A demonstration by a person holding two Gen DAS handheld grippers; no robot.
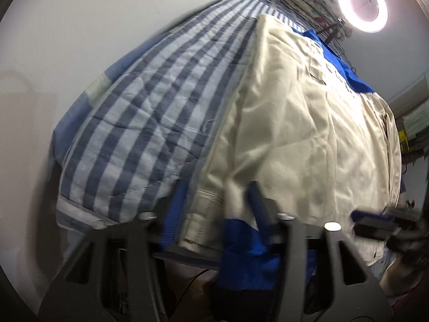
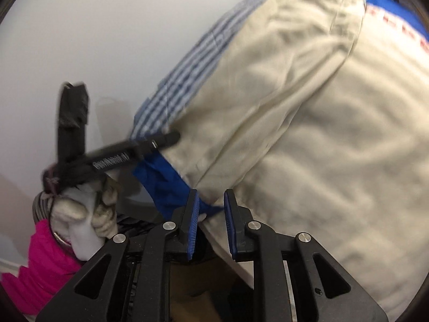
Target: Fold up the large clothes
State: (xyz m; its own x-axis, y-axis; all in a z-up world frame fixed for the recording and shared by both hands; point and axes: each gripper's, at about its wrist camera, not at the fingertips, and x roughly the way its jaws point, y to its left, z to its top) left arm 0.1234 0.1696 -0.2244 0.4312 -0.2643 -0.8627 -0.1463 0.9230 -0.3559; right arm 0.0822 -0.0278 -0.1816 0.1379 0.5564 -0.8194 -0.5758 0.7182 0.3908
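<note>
1. Cream and blue jacket (image 1: 308, 123) lies spread over a blue-and-white striped blanket (image 1: 139, 123), filling the centre and right of both views.
2. Left gripper (image 1: 214, 209) sits at the bottom of its view, jaws a fair way apart around the jacket's cuff and blue hem; pretty blurry, so I can't tell if it's actually pinching.
3. Right gripper (image 2: 211, 209) at bottom centre, jaws narrow with blue cloth between the pads, not clearly clamped.
4. Gloved hand (image 2: 83, 214) at lower left of the right view.
5. Ring light (image 1: 362, 4) glows upper right.
</note>
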